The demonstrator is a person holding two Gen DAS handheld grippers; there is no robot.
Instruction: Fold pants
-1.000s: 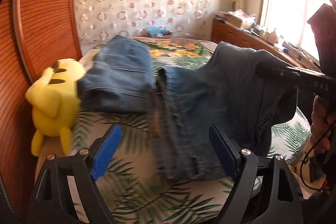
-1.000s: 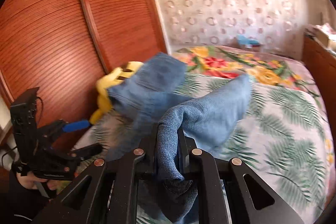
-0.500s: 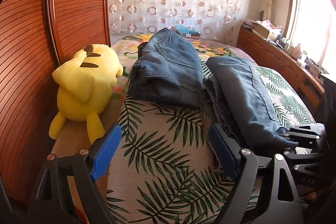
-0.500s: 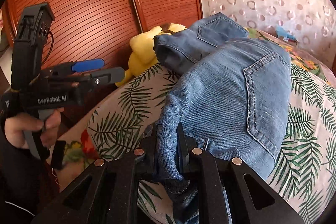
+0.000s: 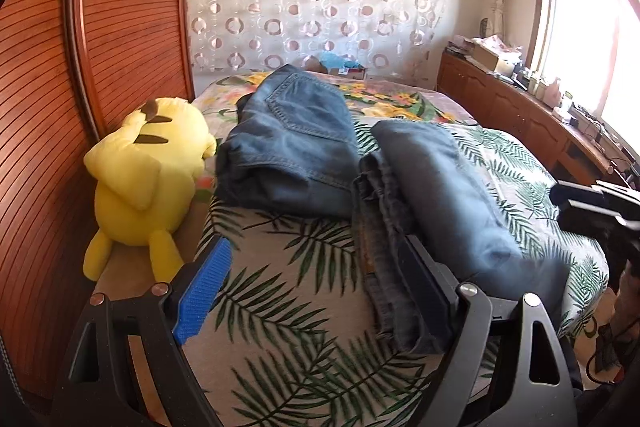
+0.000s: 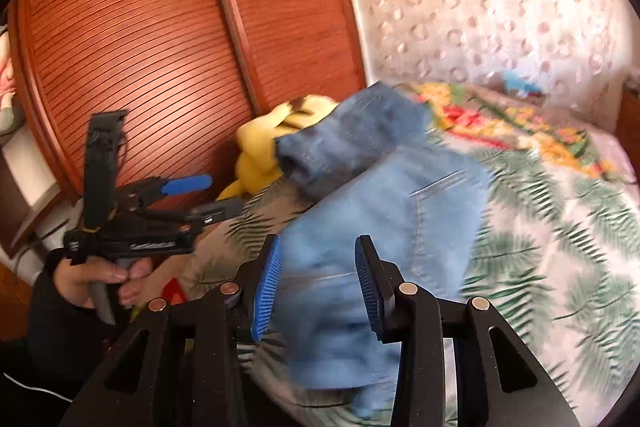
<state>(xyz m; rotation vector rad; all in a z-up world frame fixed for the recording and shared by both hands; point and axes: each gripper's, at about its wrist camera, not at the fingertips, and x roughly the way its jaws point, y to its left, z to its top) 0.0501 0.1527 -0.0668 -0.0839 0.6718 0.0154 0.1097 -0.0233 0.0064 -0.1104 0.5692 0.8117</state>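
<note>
A pair of blue jeans (image 5: 440, 187) lies folded lengthwise on the bed, its near end hanging over the front edge; it also shows in the right wrist view (image 6: 384, 227). My left gripper (image 5: 316, 287) is open and empty, low at the bed's front edge, left of these jeans. My right gripper (image 6: 318, 287) is open and empty, just in front of the jeans' near end; it also shows in the left wrist view (image 5: 592, 203).
A second folded pair of jeans (image 5: 292, 147) lies further back. A yellow plush toy (image 5: 148, 179) sits at the bed's left edge against the wooden slatted wardrobe (image 5: 80, 67). A wooden sideboard (image 5: 520, 115) runs along the right under the window.
My right gripper has opened and let go of the jeans, which now lie on the bed, and has drawn back. My left gripper stays open.
</note>
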